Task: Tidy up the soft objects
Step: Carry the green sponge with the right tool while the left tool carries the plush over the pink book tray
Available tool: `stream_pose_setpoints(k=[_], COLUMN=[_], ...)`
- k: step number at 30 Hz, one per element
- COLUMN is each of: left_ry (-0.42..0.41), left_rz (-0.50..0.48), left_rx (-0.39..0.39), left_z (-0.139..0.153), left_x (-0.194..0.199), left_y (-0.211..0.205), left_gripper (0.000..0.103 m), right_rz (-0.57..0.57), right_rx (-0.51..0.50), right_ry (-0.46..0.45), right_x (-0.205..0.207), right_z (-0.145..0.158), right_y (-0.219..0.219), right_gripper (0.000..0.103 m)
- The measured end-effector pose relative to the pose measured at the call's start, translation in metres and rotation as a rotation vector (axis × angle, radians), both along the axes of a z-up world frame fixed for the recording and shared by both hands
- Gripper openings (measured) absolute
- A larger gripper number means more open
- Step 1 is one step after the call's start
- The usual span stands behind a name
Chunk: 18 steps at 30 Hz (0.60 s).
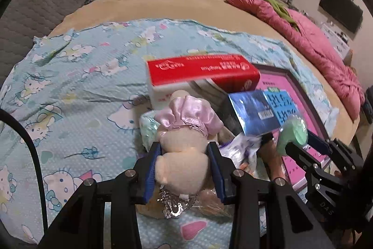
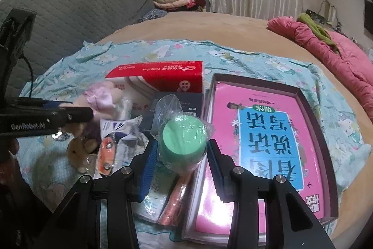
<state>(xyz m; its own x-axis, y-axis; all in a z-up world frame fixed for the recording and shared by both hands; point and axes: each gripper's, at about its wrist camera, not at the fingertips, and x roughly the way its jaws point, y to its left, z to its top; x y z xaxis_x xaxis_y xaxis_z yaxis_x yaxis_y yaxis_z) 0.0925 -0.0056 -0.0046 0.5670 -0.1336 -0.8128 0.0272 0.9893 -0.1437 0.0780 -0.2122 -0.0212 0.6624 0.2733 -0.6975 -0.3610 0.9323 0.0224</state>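
My left gripper [image 1: 185,155] is shut on a cream plush doll [image 1: 184,155] in a pink satin dress, lifted just above the bed. A silver sequin piece hangs under the doll. My right gripper [image 2: 183,151] is shut on a green soft roll [image 2: 184,137] wrapped in clear plastic. In the left wrist view that green roll [image 1: 293,132] and the right gripper [image 1: 300,144] show at the right. In the right wrist view the left gripper [image 2: 77,112] reaches in from the left beside the doll's pink dress [image 2: 100,97].
A red and white box [image 1: 200,74], a blue box [image 1: 251,111], a pink book [image 2: 265,139] in a dark tray [image 2: 326,144], plastic packets [image 2: 123,132], a small brown plush [image 2: 77,151] and an orange toy [image 2: 107,153] lie on the cartoon-print sheet [image 1: 70,85]. A pink quilt [image 1: 321,46] lies at the right.
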Motion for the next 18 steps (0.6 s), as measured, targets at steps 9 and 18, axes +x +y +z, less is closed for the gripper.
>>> stream_pose_setpoints(k=[9,18], left_ry=[-0.057,-0.086], left_rz=[-0.012,-0.070], left_rx=[-0.018,-0.033], left_z=[0.029,0.045], left_x=[-0.013,-0.022], left_y=[-0.011,-0.052], left_gripper=[0.041,0.041], right_rz=[-0.076,-0.176], right_rx=[0.047,0.113], right_ry=[-0.014,-0.026], right_x=[-0.002,-0.007], right_z=[0.013,0.032], right_y=[-0.024,-0.067], right_gripper=[0.044,0.044])
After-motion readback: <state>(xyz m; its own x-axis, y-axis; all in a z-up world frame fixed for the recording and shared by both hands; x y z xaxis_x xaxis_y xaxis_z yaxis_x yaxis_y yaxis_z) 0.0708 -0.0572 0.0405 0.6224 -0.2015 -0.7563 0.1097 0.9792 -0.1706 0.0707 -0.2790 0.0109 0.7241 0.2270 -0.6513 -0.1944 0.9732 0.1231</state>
